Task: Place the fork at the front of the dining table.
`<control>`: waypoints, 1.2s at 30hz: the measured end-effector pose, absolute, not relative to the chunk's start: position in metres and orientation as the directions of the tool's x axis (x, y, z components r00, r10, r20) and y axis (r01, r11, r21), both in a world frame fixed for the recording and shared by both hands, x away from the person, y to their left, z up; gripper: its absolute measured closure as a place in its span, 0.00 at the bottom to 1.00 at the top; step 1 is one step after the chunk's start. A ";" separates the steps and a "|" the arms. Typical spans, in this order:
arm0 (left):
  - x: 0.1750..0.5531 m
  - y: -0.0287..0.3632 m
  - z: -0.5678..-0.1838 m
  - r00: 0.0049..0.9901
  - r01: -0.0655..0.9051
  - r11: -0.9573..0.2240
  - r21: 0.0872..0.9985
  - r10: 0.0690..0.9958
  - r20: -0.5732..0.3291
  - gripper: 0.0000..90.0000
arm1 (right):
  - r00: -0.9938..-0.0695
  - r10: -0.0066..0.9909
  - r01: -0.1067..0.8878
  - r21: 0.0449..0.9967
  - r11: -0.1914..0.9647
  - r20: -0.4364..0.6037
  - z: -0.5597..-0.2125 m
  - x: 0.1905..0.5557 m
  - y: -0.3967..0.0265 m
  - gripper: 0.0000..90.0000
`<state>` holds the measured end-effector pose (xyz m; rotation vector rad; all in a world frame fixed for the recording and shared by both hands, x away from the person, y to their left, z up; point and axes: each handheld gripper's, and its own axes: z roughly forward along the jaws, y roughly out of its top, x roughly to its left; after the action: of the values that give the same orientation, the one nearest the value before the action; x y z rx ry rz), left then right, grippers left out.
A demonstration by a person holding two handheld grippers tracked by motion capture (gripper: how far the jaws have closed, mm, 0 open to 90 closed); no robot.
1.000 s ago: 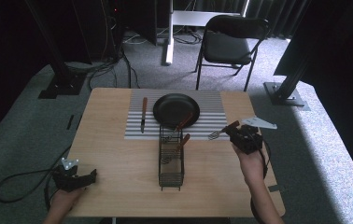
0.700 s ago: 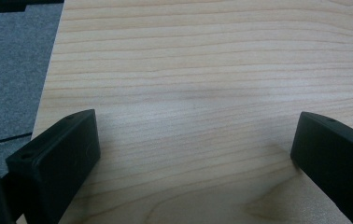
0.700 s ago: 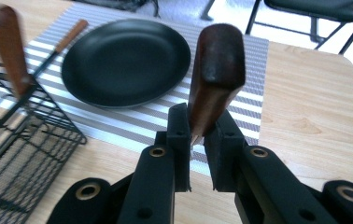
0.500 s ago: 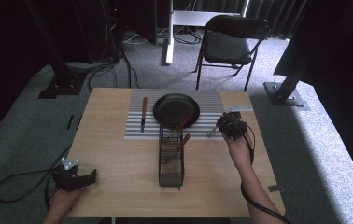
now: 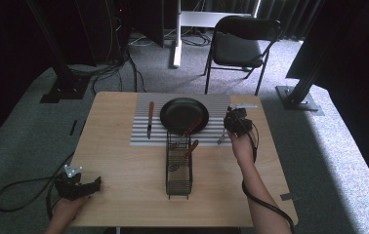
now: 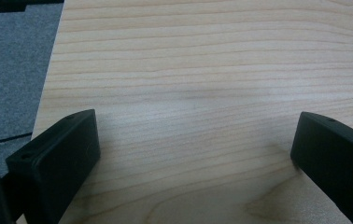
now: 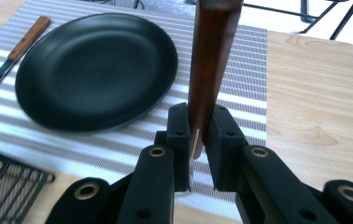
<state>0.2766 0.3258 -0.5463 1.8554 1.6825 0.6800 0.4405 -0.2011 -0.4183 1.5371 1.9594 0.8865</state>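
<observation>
Now | right gripper [image 5: 235, 120] over placemat [image 5: 141, 136], clamping fork [image 7: 210, 56] | left gripper [image 5: 77, 185] low, fingers wide

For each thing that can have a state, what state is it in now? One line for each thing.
Left gripper: open, nothing between its jaws, low over the bare table.
Right gripper: shut on a wooden-handled utensil.
Black plate: empty, on the striped placemat.
Knife: lying flat on the placemat.
Wire caddy: holds two wooden-handled utensils.

Studio-like lab; black curtains [image 5: 7, 34]; rig stands [image 5: 63, 87]; floor cables [image 5: 109, 73]; folding chair [image 5: 238, 46]; grey carpet [image 5: 338, 146].
</observation>
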 end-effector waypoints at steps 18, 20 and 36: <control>0.277 0.326 -0.546 0.099 0.723 -0.079 0.686 0.995 0.010 0.01 | -0.194 0.980 0.759 0.640 0.120 0.046 -0.431 0.529 -0.185 0.89; 0.277 0.326 -0.546 0.099 0.723 -0.079 0.686 0.995 0.011 0.01 | -0.183 0.982 0.781 0.614 0.117 0.046 -0.435 0.541 -0.184 0.89; 0.277 0.326 -0.546 0.098 0.723 -0.077 0.687 0.995 0.009 0.01 | -0.141 0.984 0.884 0.461 0.075 0.110 -0.493 0.595 -0.177 0.89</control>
<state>0.2773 0.3261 -0.5463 1.8574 1.6777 0.6774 0.5948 -0.1773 -0.4932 1.8896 2.1203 0.6311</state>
